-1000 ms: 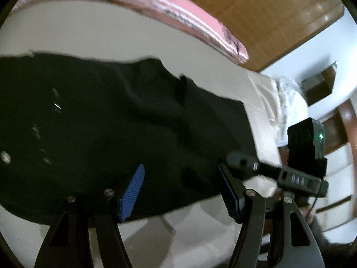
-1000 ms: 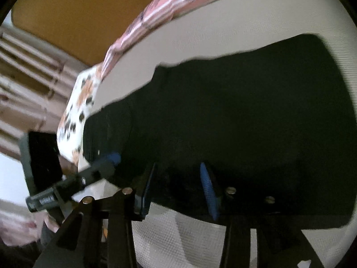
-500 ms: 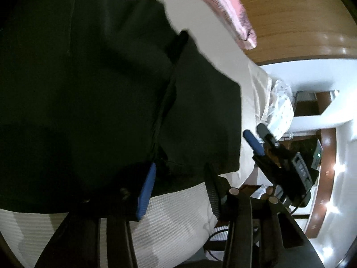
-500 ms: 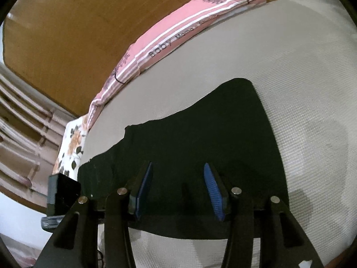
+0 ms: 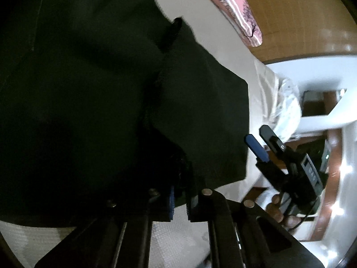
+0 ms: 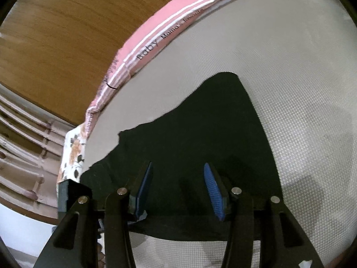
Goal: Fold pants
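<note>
Black pants [image 5: 93, 93] lie spread on a white bed. In the left wrist view my left gripper [image 5: 179, 201] is nearly closed, pinching the near edge of the pants where a fold of cloth bunches up. My right gripper [image 5: 260, 140] shows there at the right, off the pants' edge. In the right wrist view the pants [image 6: 200, 138] lie flat, and my right gripper [image 6: 178, 187] is open and empty, its blue pads just above the near part of the cloth.
A white textured bed cover [image 6: 301, 89] lies under the pants. A pink striped pillow [image 6: 160, 38] rests against a wooden headboard [image 6: 67, 33] at the far edge. A floral cloth [image 6: 73, 154] lies at the bed's left corner. White furniture [image 5: 323, 102] stands beyond the bed.
My left gripper has dropped onto the pants' near edge and closed on it. My right gripper has pulled back and tilted up, staying open.
</note>
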`<action>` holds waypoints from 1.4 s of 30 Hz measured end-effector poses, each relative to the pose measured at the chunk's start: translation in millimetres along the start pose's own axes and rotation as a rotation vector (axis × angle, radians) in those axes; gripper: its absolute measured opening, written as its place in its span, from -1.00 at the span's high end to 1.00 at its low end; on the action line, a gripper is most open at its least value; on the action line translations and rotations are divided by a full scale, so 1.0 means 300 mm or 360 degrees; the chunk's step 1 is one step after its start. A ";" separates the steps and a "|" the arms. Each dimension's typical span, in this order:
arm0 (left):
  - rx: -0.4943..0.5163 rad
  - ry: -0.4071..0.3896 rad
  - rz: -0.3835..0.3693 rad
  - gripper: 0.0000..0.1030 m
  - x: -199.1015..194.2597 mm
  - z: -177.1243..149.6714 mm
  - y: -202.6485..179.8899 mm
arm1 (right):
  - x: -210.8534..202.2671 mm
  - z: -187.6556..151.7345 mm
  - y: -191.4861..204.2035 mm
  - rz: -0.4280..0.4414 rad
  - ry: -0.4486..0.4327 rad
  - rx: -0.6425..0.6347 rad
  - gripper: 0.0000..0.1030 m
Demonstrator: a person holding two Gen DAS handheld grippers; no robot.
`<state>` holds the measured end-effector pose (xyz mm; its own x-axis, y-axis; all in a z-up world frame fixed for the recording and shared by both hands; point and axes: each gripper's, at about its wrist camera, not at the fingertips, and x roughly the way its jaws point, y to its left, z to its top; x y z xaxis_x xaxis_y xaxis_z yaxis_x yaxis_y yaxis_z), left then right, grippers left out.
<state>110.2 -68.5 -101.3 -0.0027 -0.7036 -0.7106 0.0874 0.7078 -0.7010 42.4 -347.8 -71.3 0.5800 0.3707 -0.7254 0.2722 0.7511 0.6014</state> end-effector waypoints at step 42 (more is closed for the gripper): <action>0.0265 -0.0473 0.0669 0.35 -0.301 -0.095 0.111 | 0.095 -0.055 0.061 -0.0363 0.0101 -0.0329 0.02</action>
<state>84.9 20.3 -62.2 0.3466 -0.3668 -0.8633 0.1770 0.9294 -0.3238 51.1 -314.5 -86.6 0.4712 0.2085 -0.8570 0.2239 0.9116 0.3448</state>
